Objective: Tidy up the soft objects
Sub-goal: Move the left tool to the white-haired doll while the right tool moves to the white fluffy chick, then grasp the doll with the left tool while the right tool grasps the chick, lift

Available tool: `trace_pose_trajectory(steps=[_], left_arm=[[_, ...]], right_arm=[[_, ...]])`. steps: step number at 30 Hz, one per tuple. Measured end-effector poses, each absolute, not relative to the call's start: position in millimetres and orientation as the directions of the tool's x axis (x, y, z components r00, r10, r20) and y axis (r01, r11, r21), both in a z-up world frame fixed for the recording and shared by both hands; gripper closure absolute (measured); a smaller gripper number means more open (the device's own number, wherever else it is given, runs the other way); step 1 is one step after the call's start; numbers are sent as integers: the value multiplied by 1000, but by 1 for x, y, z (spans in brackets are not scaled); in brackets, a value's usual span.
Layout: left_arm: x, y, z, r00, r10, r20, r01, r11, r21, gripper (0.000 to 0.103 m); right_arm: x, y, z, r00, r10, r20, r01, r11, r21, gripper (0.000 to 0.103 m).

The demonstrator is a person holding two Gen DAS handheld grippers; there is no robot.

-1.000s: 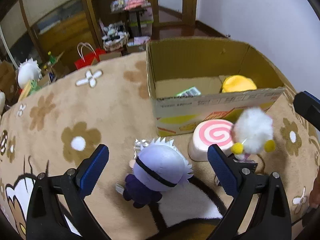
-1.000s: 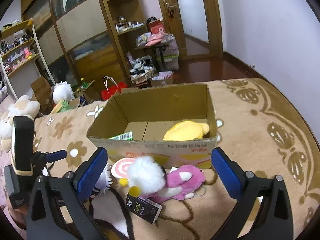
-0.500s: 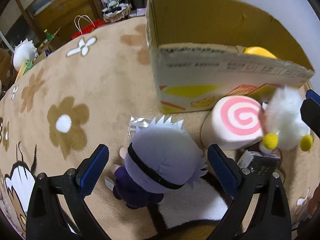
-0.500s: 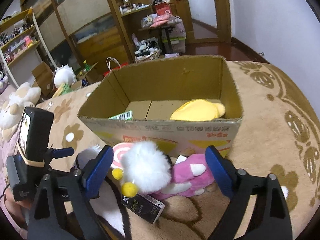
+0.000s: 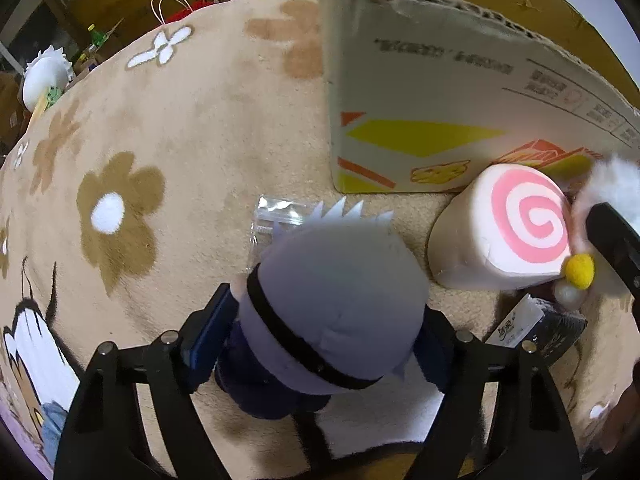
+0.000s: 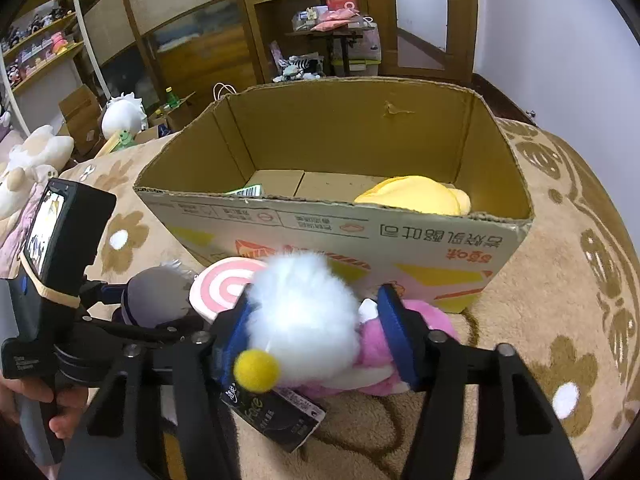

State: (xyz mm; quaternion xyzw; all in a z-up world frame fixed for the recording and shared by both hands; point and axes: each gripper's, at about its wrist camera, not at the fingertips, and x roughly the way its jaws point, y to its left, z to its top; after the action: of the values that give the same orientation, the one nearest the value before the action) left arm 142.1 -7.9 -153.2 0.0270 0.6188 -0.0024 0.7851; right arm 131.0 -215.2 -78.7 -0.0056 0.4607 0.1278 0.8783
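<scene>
My left gripper [image 5: 320, 340] is shut on the grey-haired plush doll [image 5: 332, 312] on the carpet; the doll also shows in the right wrist view [image 6: 156, 296]. My right gripper [image 6: 316, 336] is shut on the white fluffy plush [image 6: 304, 312] with yellow pompoms, which lies against a pink plush [image 6: 400, 344]. A pink-swirl roll cushion [image 5: 512, 228] sits between the two, against the cardboard box [image 6: 360, 232]. A yellow plush [image 6: 412, 196] lies inside the box.
A black packet [image 6: 276, 412] lies under the white plush, and a clear plastic bag [image 5: 276, 216] beyond the doll. The flowered beige carpet [image 5: 160, 120] spreads left. More plush toys [image 6: 36, 152] and shelves stand at the far left.
Both grippers moved down and forward and closed: the left one onto the grey-haired doll, the right one onto the white fluffy plush.
</scene>
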Motion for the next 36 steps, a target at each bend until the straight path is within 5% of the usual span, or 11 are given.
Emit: trace_pose_trajectory(steps=[9, 24, 36], left_arm=[[143, -3, -152, 258, 5, -966, 25, 1000, 12, 34], [127, 21, -108, 404, -37, -914, -36, 998, -56, 39], [87, 22, -23, 726, -125, -677, 41, 990, -138, 39]], right_arm=[[133, -215, -86, 525, 201, -827, -232, 969, 89, 63], [122, -232, -67, 544, 253, -800, -219, 963, 156, 64], [98, -246, -8, 688, 268, -674, -217, 963, 161, 64]])
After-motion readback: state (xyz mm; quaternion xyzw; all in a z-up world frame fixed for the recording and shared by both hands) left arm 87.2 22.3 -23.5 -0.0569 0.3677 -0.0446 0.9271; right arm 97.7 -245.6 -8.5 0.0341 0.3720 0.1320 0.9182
